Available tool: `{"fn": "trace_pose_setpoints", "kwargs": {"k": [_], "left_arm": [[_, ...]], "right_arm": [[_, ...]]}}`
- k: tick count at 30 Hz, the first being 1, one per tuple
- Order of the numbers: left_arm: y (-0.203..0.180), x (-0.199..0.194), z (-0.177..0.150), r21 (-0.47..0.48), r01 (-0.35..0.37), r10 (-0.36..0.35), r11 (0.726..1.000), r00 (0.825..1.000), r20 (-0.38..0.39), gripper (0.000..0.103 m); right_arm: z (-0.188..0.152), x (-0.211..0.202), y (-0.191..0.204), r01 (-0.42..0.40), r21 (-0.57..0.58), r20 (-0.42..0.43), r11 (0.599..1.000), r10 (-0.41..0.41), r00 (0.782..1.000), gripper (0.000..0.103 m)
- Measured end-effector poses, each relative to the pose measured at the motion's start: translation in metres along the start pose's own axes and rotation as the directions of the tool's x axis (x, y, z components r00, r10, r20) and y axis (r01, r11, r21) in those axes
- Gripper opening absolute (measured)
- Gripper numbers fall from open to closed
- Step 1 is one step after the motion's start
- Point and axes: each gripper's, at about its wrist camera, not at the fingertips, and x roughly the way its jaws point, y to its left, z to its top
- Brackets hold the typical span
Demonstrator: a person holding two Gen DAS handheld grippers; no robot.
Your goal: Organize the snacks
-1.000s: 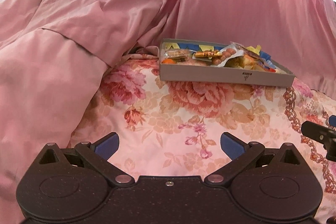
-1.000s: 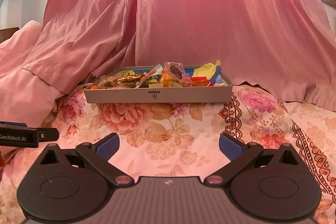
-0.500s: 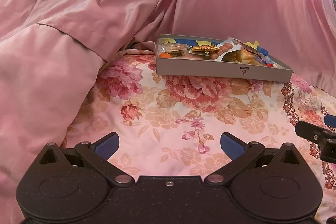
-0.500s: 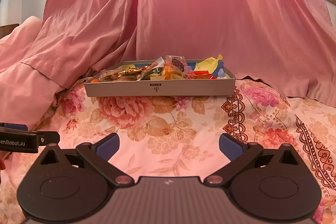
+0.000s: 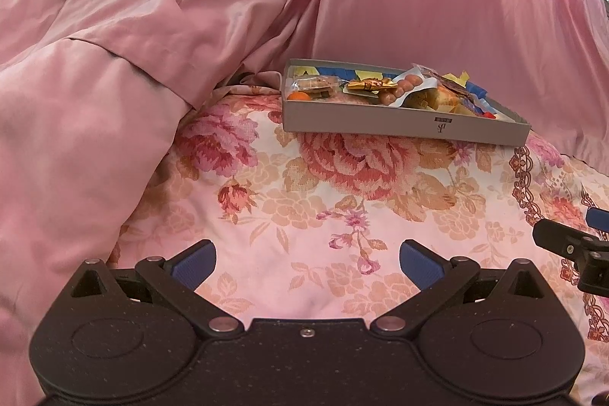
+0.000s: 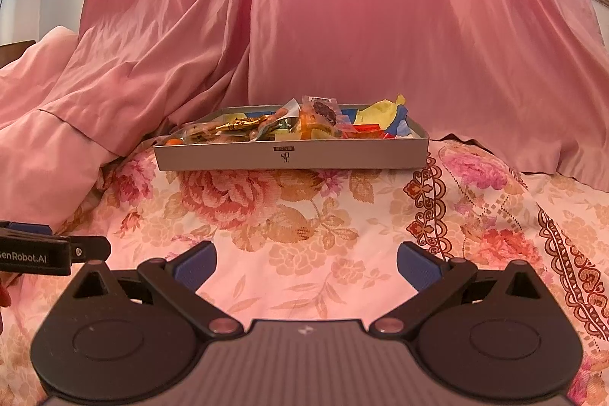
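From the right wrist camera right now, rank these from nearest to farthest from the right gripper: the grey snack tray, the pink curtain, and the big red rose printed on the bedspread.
1. Red rose print, just ahead of the right gripper, slightly left.
2. Grey snack tray, beyond the rose, centre.
3. Pink curtain, hanging behind the tray.

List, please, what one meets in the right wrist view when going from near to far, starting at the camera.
Right gripper with its fingers apart → floral bedspread → grey snack tray → pink curtain.
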Motion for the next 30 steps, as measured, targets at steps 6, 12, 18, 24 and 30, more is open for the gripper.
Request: {"fn": "trace_pose_setpoints", "kwargs": {"k": [6,12,18,24,30], "left_arm": [[-0.0002,-0.0005,-0.0029,0.000,0.000,0.000,1.000,1.000,-0.002,0.102],[-0.0003,-0.0007,-0.0034,0.000,0.000,0.000,1.000,1.000,-0.002,0.102],[-0.0002,-0.0009,-0.0035,0.000,0.001,-0.001,1.000,1.000,-0.002,0.102],[-0.0002,-0.0011,-0.0035,-0.001,0.000,0.000,1.000,1.000,-0.002,0.102],[-0.0002,-0.0014,-0.0051,0.000,0.000,0.000,1.000,1.000,-0.004,0.102]], "right_arm": [[-0.0001,-0.0001,0.0000,0.000,-0.001,-0.002,1.000,0.000,1.000,0.103],[-0.0015,-0.0004,-0.0005,0.001,-0.001,-0.003,1.000,-0.001,1.000,0.103],[-0.0017,-0.0005,-0.0003,0.001,-0.002,-0.002,1.000,-0.001,1.000,0.103],[-0.0015,-0.0005,0.0000,0.001,-0.001,-0.002,1.000,-0.001,1.000,0.103],[-0.0013,-0.0006,0.0000,0.001,-0.002,-0.002,1.000,-0.001,1.000,0.103]]}}
